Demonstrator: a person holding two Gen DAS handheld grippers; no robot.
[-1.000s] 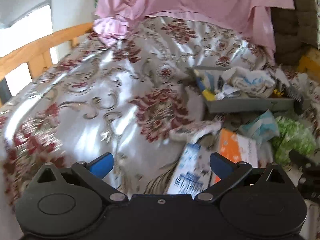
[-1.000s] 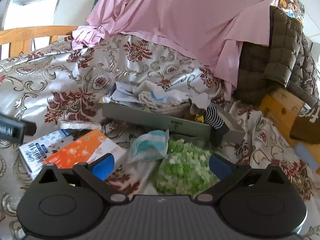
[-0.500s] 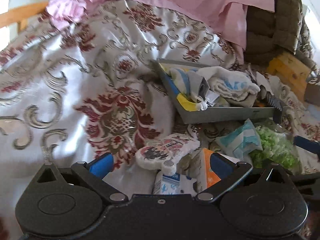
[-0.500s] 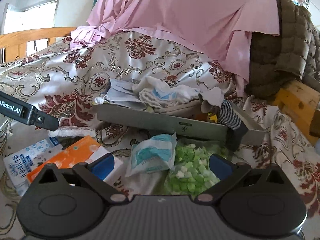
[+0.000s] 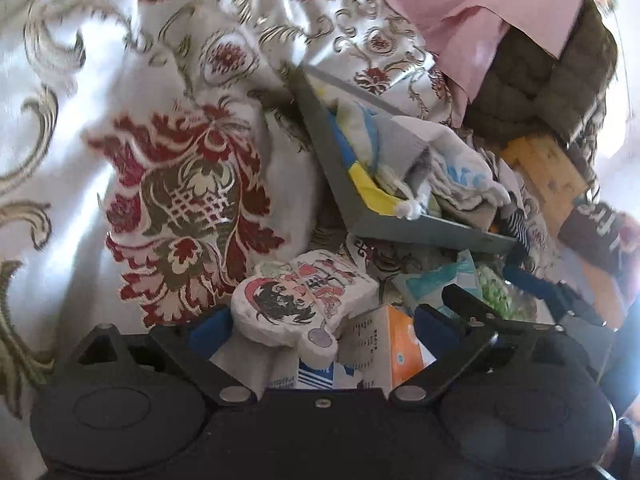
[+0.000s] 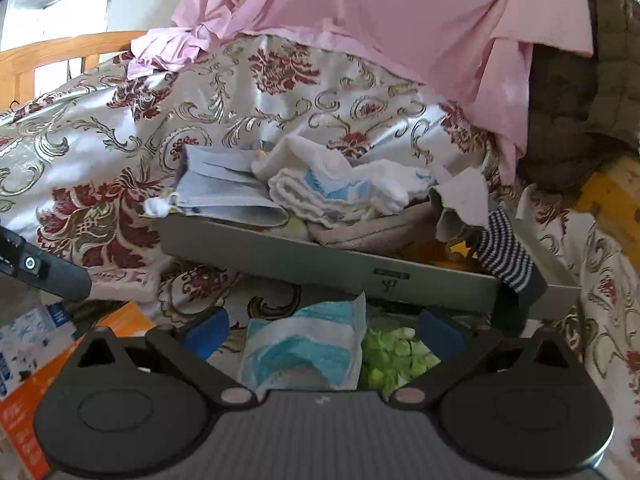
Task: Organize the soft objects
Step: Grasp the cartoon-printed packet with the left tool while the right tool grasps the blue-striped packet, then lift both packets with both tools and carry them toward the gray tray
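Two grippers hung over a bed spread with a shiny cream bedspread (image 6: 248,120) patterned in red flowers and gold scrolls. We saw a pink sheet (image 6: 380,12) draped at its far end, a wooden bed rail (image 6: 60,46) to the left under a bright window (image 6: 60,4), and a quilted olive coat (image 6: 608,48) to the right. Our left gripper (image 5: 316,326) was narrowing its wide jaws around a flat cartoon-printed plush (image 5: 298,300), pads not pressing it. Our right gripper (image 6: 326,332) stood spread above a blue-and-white cloth (image 6: 304,350), just before the grey tray (image 6: 320,258) heaped with socks and cloths on the bedspread
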